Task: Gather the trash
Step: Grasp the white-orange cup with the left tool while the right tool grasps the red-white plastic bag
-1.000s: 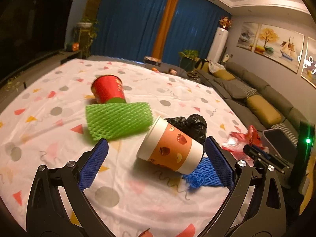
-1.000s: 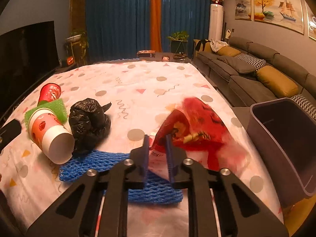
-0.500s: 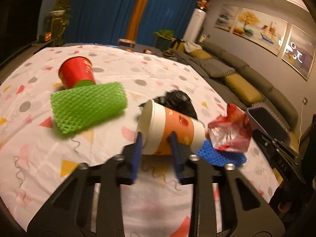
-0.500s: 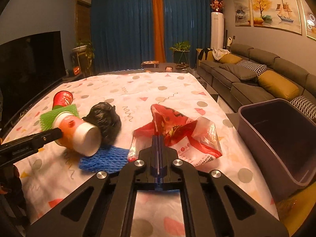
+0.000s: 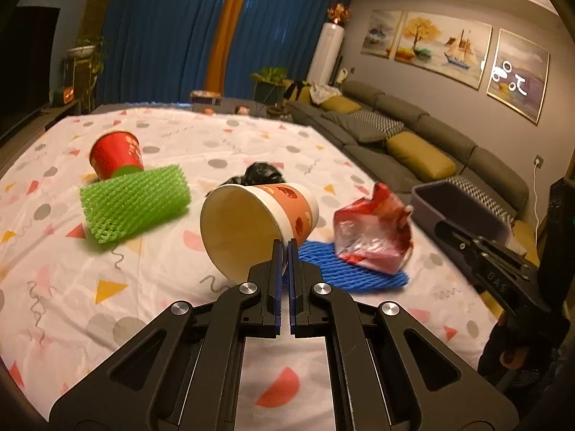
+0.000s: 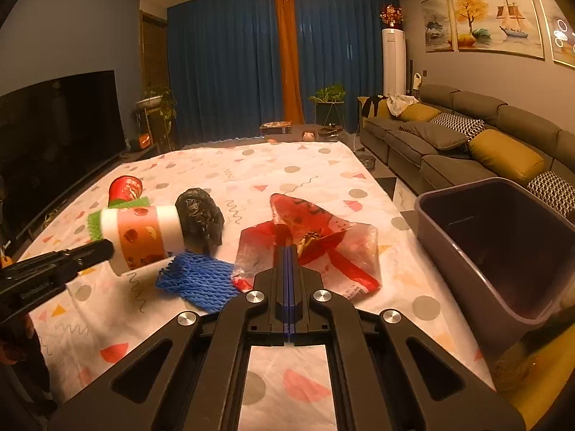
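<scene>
My left gripper point(image 5: 284, 248) has its jaws closing on the rim of the orange-and-white paper cup point(image 5: 251, 222), pinching the wall so the cup's mouth faces the camera. In the right wrist view the cup point(image 6: 143, 233) hangs off the table at the left gripper's point(image 6: 104, 248) tip. My right gripper point(image 6: 287, 251) is shut on the crumpled red plastic bag point(image 6: 316, 237), which is raised above the cloth. The left wrist view shows that bag point(image 5: 373, 233) in front of the right gripper point(image 5: 445, 230).
On the patterned tablecloth point(image 5: 179, 323) lie a green foam net point(image 5: 136, 201), a red cup point(image 5: 115, 154), a black bag point(image 6: 199, 215) and a blue foam net point(image 6: 194, 276). A grey bin point(image 6: 463, 258) stands at the table's right edge, with a sofa point(image 6: 467, 143) beyond.
The left gripper went from wide open to pinching the cup's rim and tipped the cup up. The right gripper closed on the red bag and raised it.
</scene>
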`<state>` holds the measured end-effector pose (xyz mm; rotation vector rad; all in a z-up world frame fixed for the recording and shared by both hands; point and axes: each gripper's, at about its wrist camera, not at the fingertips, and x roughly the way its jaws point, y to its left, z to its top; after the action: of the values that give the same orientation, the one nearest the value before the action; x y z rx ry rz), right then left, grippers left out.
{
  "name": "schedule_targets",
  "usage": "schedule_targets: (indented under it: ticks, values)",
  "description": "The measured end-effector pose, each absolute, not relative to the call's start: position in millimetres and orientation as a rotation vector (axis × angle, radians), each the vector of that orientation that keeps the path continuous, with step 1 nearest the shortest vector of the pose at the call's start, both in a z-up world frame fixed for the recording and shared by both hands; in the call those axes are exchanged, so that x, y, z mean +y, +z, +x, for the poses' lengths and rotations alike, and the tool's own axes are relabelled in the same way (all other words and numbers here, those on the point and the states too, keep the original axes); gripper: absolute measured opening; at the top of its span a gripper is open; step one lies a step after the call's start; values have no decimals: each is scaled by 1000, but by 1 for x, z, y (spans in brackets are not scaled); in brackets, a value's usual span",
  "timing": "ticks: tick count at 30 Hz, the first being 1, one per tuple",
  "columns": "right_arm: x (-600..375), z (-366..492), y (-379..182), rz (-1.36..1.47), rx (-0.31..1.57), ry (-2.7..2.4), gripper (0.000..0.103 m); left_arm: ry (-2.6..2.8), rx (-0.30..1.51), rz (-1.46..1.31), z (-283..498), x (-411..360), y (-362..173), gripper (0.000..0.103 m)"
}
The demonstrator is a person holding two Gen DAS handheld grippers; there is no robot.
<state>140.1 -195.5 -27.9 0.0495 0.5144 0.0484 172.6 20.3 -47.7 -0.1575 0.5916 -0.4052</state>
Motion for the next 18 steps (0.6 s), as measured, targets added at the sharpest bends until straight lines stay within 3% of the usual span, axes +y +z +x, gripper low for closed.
schedule_targets:
  ticks: [4, 6, 8, 13, 18]
  values:
    - [-199, 140, -28, 51, 519, 51, 5, -396, 554, -160, 157, 18, -38, 2]
    - [-200, 143, -30, 62, 526, 52, 36, -376, 541, -162, 153, 19, -35, 2]
    - [-199, 144, -31, 77, 517, 56, 47, -348, 532, -162, 151, 21, -33, 2]
    - [-190, 163, -39, 69, 557, 47, 46, -265, 524, -158, 151, 26, -32, 2]
    - [-189, 182, -50, 74, 609, 30, 22, -260, 518, -161, 153, 28, -30, 2]
